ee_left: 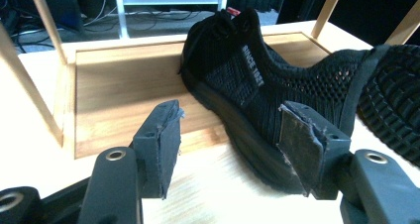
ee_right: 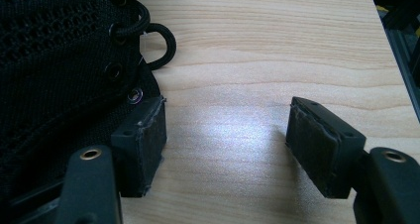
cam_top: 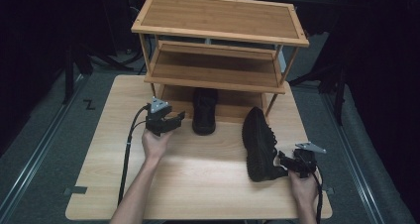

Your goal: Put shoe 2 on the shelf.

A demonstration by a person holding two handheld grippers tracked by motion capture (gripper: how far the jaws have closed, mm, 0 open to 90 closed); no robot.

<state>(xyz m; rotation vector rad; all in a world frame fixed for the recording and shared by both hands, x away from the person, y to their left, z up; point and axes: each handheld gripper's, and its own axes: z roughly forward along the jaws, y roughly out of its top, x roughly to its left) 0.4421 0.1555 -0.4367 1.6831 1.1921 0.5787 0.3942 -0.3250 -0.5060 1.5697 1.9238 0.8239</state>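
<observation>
Two black mesh shoes: one point(cam_top: 204, 111) upright, toe under the rack's bottom shelf; other point(cam_top: 259, 143) tipped on its side nearby

Table point(cam_top: 198, 184): light wood top, glare patch near its middle
Rack point(cam_top: 218, 21): three-tier bamboo shelf standing at the table's far edge
Floor point(cam_top: 44, 130): grey carpet, a metal rail point(cam_top: 29, 164) along the table's left side
Surroundings: dark, black stands and cables point(ee_left: 148, 18) behind the rack
Light: from overhead

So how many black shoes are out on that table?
2. One black sneaker stands upright, half on the rack's bottom shelf. The other sneaker lies on its side near the right gripper. None seem hidden.
</observation>
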